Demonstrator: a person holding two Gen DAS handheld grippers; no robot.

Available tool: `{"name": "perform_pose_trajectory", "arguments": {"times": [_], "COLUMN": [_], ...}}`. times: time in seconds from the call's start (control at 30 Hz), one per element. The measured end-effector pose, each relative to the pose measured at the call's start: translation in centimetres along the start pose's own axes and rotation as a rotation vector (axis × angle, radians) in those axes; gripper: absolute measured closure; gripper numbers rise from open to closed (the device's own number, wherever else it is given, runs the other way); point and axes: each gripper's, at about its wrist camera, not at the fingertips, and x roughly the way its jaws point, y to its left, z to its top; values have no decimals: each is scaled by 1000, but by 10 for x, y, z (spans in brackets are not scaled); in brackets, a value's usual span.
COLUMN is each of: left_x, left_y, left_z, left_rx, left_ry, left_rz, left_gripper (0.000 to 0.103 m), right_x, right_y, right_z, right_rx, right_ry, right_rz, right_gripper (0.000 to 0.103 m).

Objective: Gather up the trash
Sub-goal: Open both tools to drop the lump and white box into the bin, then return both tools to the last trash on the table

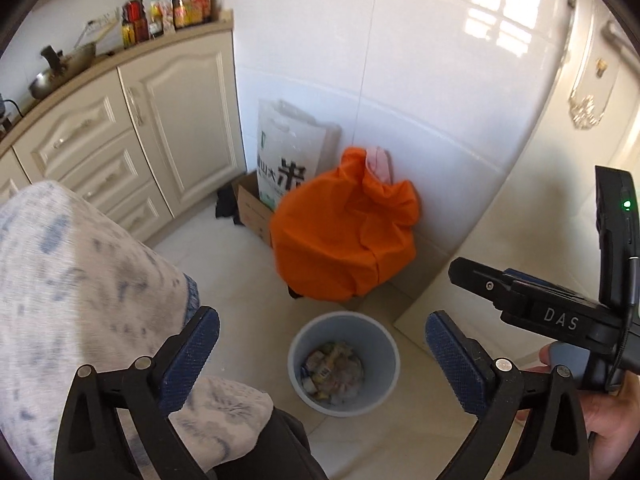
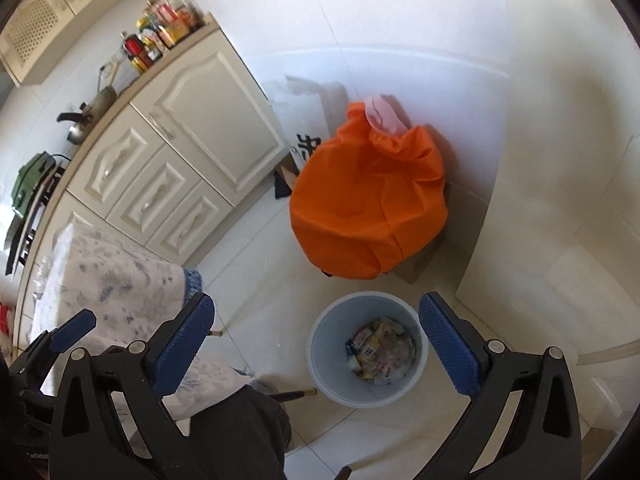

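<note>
A pale blue bin (image 1: 298, 354) stands on the tiled floor with crumpled wrappers and paper trash (image 1: 334, 370) inside. It also shows in the right wrist view (image 2: 332, 364), with the trash (image 2: 382, 350) at its bottom. My left gripper (image 1: 322, 354) is open and empty, high above the bin. My right gripper (image 2: 316, 346) is open and empty, also above the bin. The right gripper's body (image 1: 560, 312) shows at the right of the left wrist view. The left gripper's fingertip (image 2: 76, 330) shows at the lower left of the right wrist view.
A table with a blue-patterned cloth (image 1: 80, 292) fills the left foreground. A big orange bag (image 1: 344, 232) sits against the white wall behind the bin, with a rice sack (image 1: 286, 148) and cardboard box (image 1: 252, 208) beside it. Cream cabinets (image 1: 160, 120) carry bottles and pots.
</note>
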Motion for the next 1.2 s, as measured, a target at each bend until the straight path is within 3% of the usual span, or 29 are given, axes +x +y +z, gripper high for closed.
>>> {"name": "perform_pose_trajectory", "arguments": {"times": [0.17,0.5,0.8,1.2], "left_x": [-53,-168,-245,-318], "left_y": [18,83,142,232], "left_z": [-12,-48,-101,-159], "left_rx": [-32,-126,-221,-372], "left_ry": [-85,-253,-376,-446], "left_rz": [-11,48,144,320], "left_gripper": [1,1,1,1], "right_x": [-30,-83,-115,-129], "right_y": [30,123,217,345], "right_z": [6,7,-11,-50], "right_rx": [-58,-222,-382,-596], "right_ry": [-50,-143,-203,-254], "right_rz": [12,71,158,320], "right_gripper": [0,0,0,0]}}
